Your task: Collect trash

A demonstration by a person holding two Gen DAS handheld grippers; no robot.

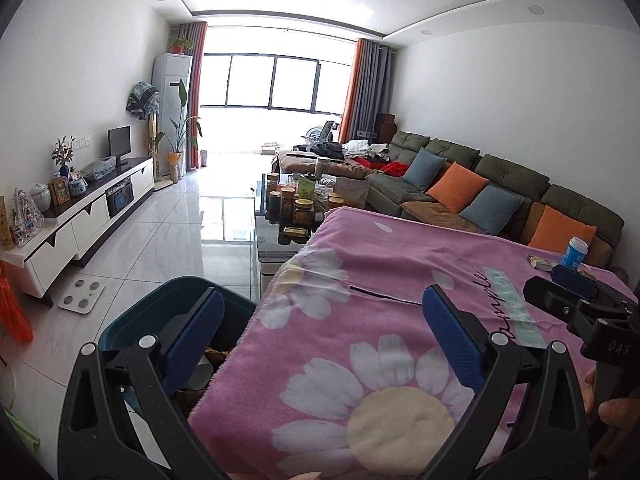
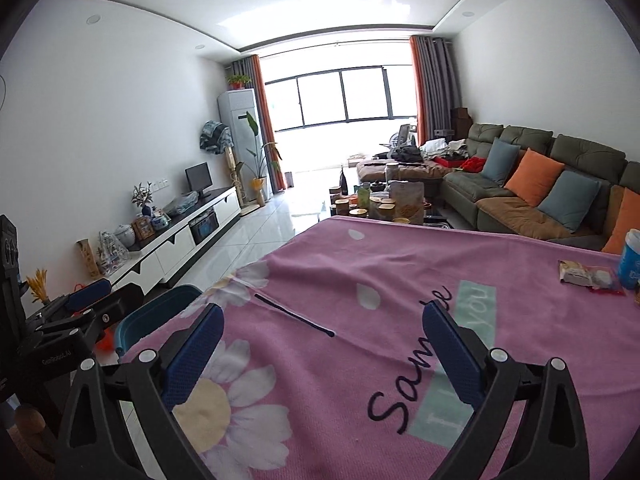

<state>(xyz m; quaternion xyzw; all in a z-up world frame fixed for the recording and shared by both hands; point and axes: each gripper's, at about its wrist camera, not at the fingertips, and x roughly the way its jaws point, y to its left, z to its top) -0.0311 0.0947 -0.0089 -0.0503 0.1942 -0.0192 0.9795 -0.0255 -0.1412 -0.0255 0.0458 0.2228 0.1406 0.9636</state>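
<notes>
- Trash on the counter is a thin black stick (image 2: 294, 316) lying flat on the pink daisy blanket (image 2: 360, 380) near the left edge, and a crumpled snack wrapper (image 2: 588, 274) far off at the right side, just beside a blue-and-white canister (image 2: 632, 260).
- Step in hand, as a judgement: the approach before a pick, since neither tool carries anything and the stick lies ahead between the spread fingers of both.
- Right tool (image 2: 324, 354) is released, its blue pads wide apart above the blanket, the stick just beyond its left pad.
- Left tool (image 1: 324, 338) is likewise released and empty, hovering over the counter's left edge with one pad over the bin.
- Next move likely calls for lowering one tool until its pads straddle the stick across its length; the stick is thin and lies flush on soft cloth, so the pads may snag the blanket or slip over it.
- Teal trash bin (image 1: 160, 312) stands on the floor against the counter's left edge, open-topped; brownish scraps and something pale show inside, though what they are cannot be told.
- Canister's contents are hidden.
</notes>
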